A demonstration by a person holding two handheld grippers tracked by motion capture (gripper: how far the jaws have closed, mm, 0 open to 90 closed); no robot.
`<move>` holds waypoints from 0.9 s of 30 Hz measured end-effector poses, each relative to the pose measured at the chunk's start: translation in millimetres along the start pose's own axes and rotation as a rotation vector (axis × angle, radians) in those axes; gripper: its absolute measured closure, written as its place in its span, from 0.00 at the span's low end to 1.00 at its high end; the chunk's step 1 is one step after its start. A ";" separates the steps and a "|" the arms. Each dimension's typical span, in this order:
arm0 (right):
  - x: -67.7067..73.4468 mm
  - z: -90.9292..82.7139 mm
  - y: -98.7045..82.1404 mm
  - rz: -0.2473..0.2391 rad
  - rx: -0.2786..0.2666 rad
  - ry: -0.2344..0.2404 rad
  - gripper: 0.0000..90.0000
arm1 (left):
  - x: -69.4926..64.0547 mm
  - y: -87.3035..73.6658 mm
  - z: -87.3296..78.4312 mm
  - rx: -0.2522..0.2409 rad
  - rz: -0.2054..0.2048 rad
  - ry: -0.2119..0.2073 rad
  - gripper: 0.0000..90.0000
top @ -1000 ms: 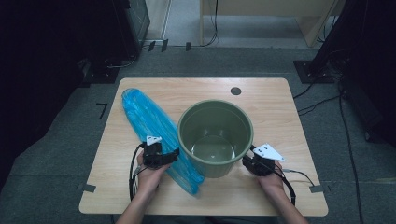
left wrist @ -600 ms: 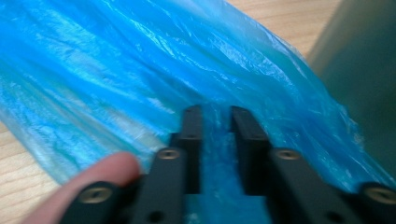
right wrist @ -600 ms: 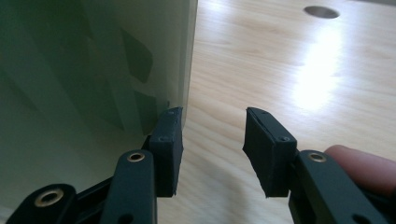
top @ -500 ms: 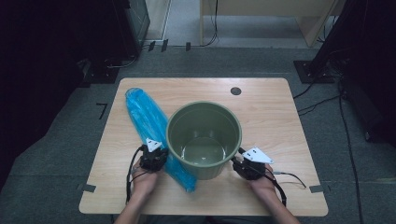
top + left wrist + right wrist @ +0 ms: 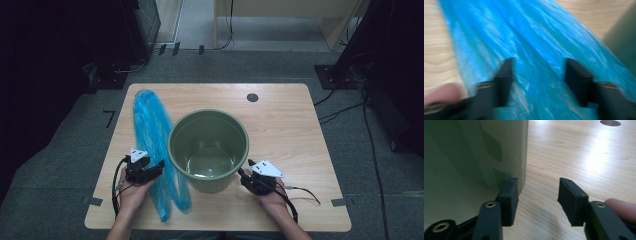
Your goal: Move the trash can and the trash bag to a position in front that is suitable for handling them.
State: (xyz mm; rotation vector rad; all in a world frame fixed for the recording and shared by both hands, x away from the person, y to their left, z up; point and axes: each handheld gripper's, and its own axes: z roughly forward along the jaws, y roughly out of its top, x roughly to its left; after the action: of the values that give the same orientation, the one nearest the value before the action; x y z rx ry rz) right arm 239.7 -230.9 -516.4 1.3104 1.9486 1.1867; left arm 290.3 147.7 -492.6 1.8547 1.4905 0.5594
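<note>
Left gripper (image 5: 159,164): jaws apart, just been reopening, straddling blue bag (image 5: 152,135), pads not pinching.
Right gripper (image 5: 241,173): parted, just been widening, empty, beside green bucket (image 5: 209,150) wall.
Bag location: table (image 5: 290,130), left of bucket, touching it.
Bag long axis: near edge to far edge.
Nearer hand: left.

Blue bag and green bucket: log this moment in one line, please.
left gripper: open over blue bag, jaws just reopened | right gripper: open beside green bucket, nothing between | table: bag left of bucket
</note>
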 end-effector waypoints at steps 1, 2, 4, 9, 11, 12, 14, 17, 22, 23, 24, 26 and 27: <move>-1.3 0.0 0.1 0.005 -0.004 0.005 0.54 | 0.9 1.5 -1.2 -0.010 -0.009 0.008 0.29; -2.0 -0.3 0.3 0.012 -0.004 0.006 0.54 | 2.5 3.0 -2.0 -0.014 -0.028 0.011 0.26; -3.3 -0.4 0.4 0.018 -0.005 -0.001 0.52 | 7.6 6.1 -3.7 -0.018 -0.075 0.012 0.22; -4.0 0.9 0.4 0.009 0.018 -0.062 0.46 | 15.6 12.3 3.6 -0.018 -0.165 0.085 0.13; -4.4 2.6 0.8 0.019 0.019 -0.074 0.47 | 16.2 14.8 12.4 0.005 -0.184 0.077 0.12; -3.9 3.4 0.9 0.016 0.021 -0.076 0.47 | 14.9 16.2 15.9 0.013 -0.183 0.069 0.12; -1.8 4.5 1.2 0.012 0.020 -0.074 0.47 | 9.1 19.1 21.9 0.030 -0.176 0.050 0.12; 4.4 6.9 3.2 0.008 0.012 -0.077 0.52 | -2.1 20.1 28.1 0.048 -0.149 0.031 0.12; 10.5 7.3 1.8 -0.024 0.018 -0.054 0.53 | -18.5 14.4 38.2 0.111 -0.066 0.016 0.10; 10.2 6.8 1.9 -0.021 0.019 -0.050 0.53 | -21.9 13.8 38.8 0.115 -0.043 0.028 0.10; 9.4 6.4 2.0 -0.016 0.017 -0.046 0.53 | -25.3 13.1 39.3 0.118 -0.023 0.043 0.10; 7.6 5.2 2.2 -0.012 0.014 -0.035 0.51 | -31.1 10.2 39.8 0.121 0.047 0.083 0.12; 6.5 4.6 2.3 -0.012 0.013 -0.037 0.51 | -32.6 8.4 38.9 0.100 0.046 0.076 0.16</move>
State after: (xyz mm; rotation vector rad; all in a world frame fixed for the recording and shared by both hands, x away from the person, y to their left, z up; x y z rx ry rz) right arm 241.8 -222.8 -516.3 1.3163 1.9387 1.1374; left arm 315.0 105.9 -509.9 1.9683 1.5545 0.5922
